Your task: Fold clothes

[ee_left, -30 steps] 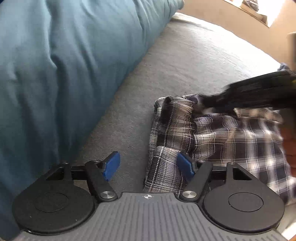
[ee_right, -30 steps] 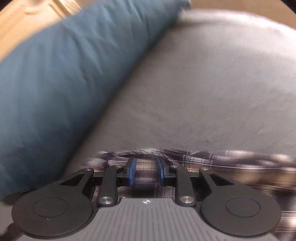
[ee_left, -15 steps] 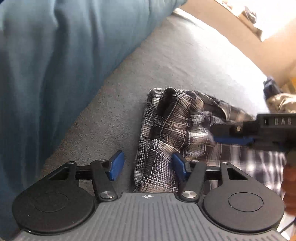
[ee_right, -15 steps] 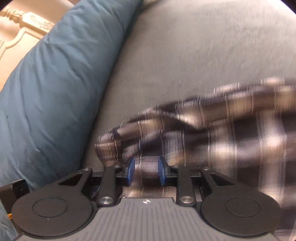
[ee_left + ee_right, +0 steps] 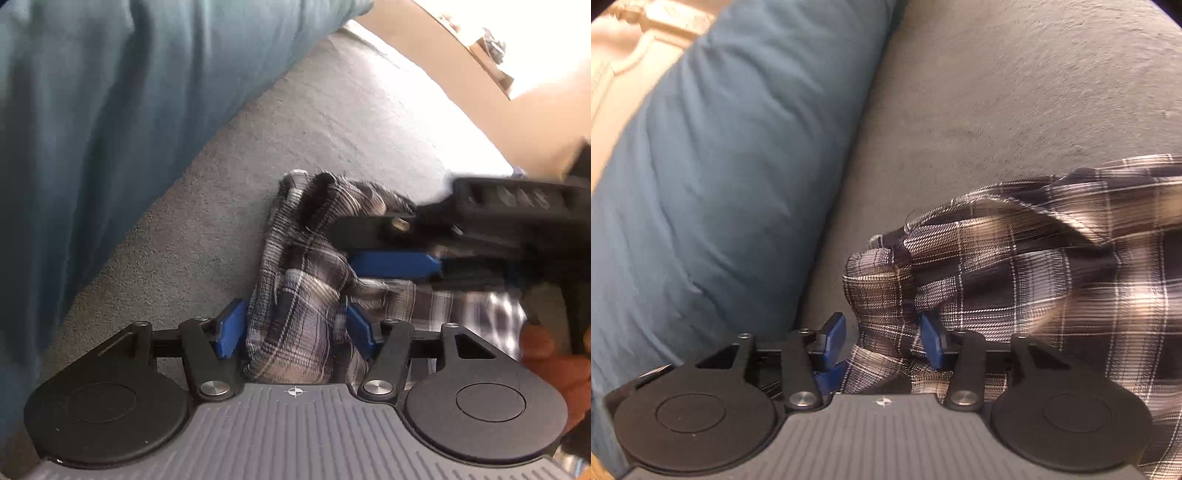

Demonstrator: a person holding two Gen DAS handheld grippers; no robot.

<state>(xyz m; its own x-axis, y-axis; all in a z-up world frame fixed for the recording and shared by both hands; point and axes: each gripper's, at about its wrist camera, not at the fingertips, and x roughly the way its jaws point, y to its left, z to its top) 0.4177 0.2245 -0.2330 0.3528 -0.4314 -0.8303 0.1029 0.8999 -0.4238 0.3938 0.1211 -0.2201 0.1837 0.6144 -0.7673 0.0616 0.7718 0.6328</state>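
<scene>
Both tongs straddle the plaid garment (image 5: 295, 317), bunched on the grey bedspread (image 5: 332, 122) beside the teal pillow (image 5: 92, 129). Left gripper (image 5: 293, 328) stands spread around a fold; right gripper (image 5: 882, 341) is likewise released, cloth between its fingers.

A: What sits between the left gripper (image 5: 293, 330) pads?
B: A bunched fold of plaid cloth (image 5: 295, 295), lying on the grey bed (image 5: 332, 122); the blue pads flank it, just beside each edge.
A: And at right?
B: The right gripper (image 5: 391, 264), blurred, reaches in over the cloth. A blue duvet (image 5: 110, 110) fills the left.
</scene>
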